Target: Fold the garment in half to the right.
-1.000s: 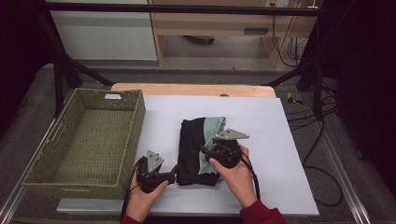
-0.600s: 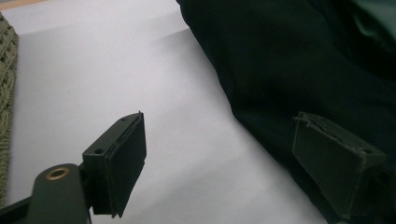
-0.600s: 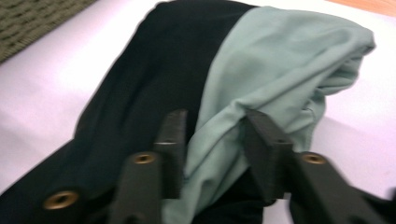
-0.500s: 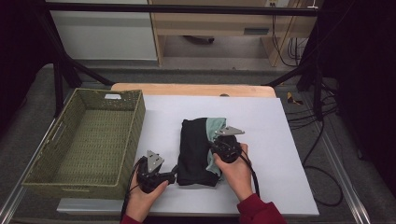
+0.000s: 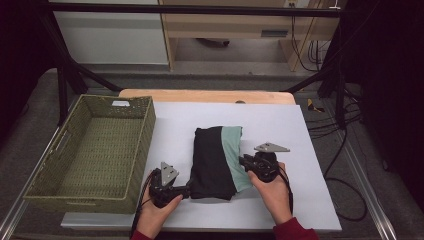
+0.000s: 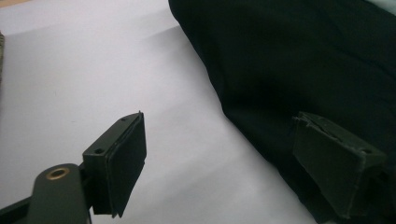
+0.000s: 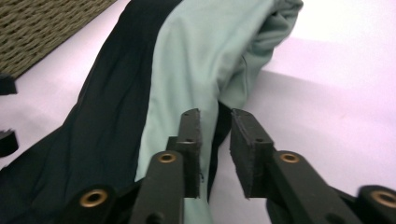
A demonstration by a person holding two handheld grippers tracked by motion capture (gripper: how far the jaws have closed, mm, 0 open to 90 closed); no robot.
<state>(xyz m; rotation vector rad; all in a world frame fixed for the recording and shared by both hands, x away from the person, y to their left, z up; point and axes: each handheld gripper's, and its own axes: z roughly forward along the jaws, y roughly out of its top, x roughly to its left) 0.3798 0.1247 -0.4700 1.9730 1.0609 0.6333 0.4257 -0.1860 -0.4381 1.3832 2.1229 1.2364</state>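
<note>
A folded garment (image 5: 215,160), black with a mint-green strip along its right side, lies on the white table (image 5: 300,130). My left gripper (image 5: 189,189) rests at its near left corner. In the left gripper view the left gripper (image 6: 229,163) is wide open, one jaw over the bare table and the other over the black cloth (image 6: 303,70). My right gripper (image 5: 243,161) points at the garment's right edge. Its jaws (image 7: 215,140) stand a narrow gap apart and have just been opening. The edge of the green cloth (image 7: 187,60) runs into that gap, and the pads do not press on it.
A woven basket (image 5: 142,145) stands on the table's left side, close beside the garment, and shows at the top left of the right gripper view as basket weave (image 7: 46,28). A wooden board edge (image 5: 210,95) borders the table's far side. Cables hang off to the right.
My right gripper has slid from above the garment's right part to its right edge and sunk lower. More of the green strip now shows. The left hand has stayed put.
</note>
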